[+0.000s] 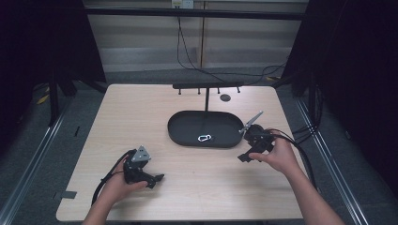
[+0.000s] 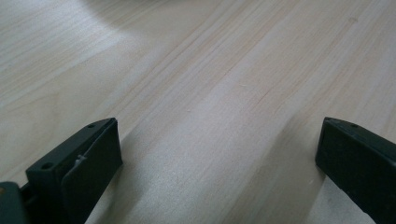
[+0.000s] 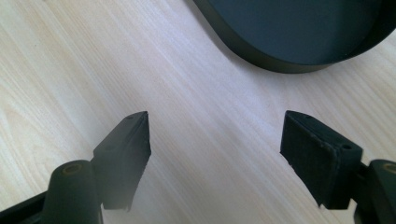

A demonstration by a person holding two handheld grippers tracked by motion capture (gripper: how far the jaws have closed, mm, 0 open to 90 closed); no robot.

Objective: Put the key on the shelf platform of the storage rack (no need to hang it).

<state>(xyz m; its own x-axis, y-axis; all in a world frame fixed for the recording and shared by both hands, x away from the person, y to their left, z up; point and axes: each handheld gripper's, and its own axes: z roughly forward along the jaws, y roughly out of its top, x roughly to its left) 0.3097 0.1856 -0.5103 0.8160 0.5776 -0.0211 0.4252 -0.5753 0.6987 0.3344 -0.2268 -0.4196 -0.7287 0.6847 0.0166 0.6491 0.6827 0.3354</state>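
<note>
A black oval tray point(image 1: 185, 133) lies at the table's centre, and a small silver carabiner point(image 1: 204, 138) rests inside it near the front rim. In the high view my left gripper point(image 1: 157, 178) sits low over the front left of the table, held in a hand. In the left gripper view its jaws stand wide apart over bare wood, so my left gripper point(image 2: 217, 154) is open and empty. My right gripper point(image 1: 245, 157) hovers just off the tray's right end. My right gripper point(image 3: 215, 144) is open too, with the tray's rim point(image 3: 261, 58) beyond its jaws.
A thin black post point(image 1: 207, 97) rises behind the tray and carries a crossbar with several pegs point(image 1: 208, 86). A small dark disc point(image 1: 225, 97) lies at the table's back. Cables trail from both grippers and over the floor behind the light wooden table point(image 1: 141, 117).
</note>
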